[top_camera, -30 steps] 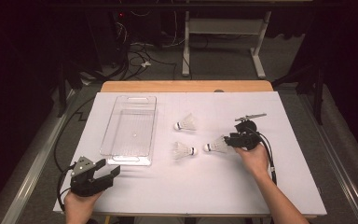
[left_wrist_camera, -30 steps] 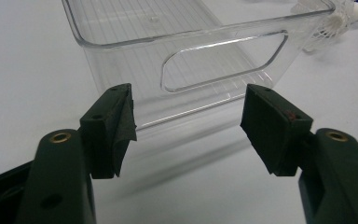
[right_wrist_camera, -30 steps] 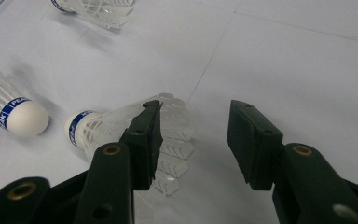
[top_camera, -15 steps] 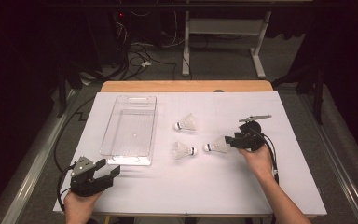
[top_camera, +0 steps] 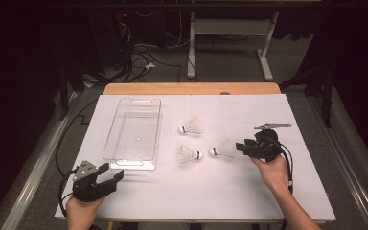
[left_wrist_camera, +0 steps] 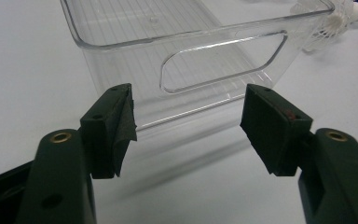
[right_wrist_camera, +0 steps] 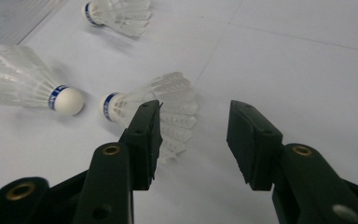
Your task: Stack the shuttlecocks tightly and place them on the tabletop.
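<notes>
Table (top_camera: 220,191) brightly lit from above; surroundings dark; high view soft; close views sharp, faint shadows.

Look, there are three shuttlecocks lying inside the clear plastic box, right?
Not quite. There are three shuttlecocks, but they lie on the white table beside the clear plastic box, not inside it. The high view shows this.
</notes>
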`<state>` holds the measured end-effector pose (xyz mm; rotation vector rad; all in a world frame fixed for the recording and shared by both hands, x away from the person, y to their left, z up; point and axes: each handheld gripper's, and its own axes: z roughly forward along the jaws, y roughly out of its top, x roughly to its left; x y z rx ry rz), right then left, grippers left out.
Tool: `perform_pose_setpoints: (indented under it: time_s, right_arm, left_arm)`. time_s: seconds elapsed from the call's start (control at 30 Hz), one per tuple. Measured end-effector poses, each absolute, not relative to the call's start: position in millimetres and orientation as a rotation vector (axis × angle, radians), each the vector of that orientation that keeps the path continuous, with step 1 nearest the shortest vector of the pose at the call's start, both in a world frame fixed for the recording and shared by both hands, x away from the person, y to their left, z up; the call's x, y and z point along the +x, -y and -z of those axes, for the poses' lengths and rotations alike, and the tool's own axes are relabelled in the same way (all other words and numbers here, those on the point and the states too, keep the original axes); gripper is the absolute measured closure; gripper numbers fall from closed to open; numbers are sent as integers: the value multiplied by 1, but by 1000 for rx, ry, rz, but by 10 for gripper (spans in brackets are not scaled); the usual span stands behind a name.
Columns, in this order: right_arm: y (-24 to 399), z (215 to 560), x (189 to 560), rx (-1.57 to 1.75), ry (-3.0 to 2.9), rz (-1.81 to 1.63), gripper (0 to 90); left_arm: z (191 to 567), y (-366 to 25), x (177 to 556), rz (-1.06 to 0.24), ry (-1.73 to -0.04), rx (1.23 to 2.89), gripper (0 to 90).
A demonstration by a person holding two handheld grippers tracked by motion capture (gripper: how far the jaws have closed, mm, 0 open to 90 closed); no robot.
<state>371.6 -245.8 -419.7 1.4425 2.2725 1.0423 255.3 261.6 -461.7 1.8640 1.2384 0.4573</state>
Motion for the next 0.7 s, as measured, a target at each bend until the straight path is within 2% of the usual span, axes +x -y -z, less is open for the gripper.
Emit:
perform_pose_setpoints:
  time_s: [0.4,0.63,0.7]
  right_arm:
    - [230,422,363,1397,-2350,-1043,579]
    - [225,426,367,1409,-2352,-1039,612]
    - [223,428,369,1412,-2364,-1029,645]
  left_arm:
    - [462,-262,255,-455,-1236,1864,357]
    - [462,-262,256,-454,-1238,1861,357]
    - [462,-262,255,-456,-1236,1860,357]
